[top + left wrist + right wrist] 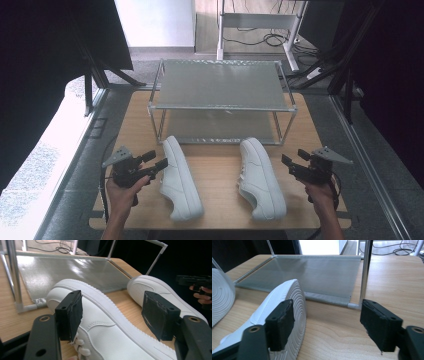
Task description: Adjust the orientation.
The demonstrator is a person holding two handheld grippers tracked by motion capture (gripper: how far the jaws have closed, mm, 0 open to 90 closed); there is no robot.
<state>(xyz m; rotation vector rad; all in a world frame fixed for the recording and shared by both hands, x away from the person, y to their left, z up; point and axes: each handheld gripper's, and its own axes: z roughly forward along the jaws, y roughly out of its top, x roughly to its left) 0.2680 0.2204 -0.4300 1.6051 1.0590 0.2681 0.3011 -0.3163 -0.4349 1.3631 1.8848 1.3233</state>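
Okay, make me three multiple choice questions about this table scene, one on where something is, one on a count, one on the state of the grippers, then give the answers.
1. Where do the shoes lie?
A. on the rack's top shelf
B. on the table in front of the rack
C. on the floor

2. How many white shoes are there?
A. one
B. two
C. three

3. How do the grippers' jaws stand?
A. both open
B. both shut
C. left shut on a shoe

Answers:
B, the left shoe and right shoe rest on the table before the rack.
B, two show.
A, the left gripper and right gripper gape, holding nothing.
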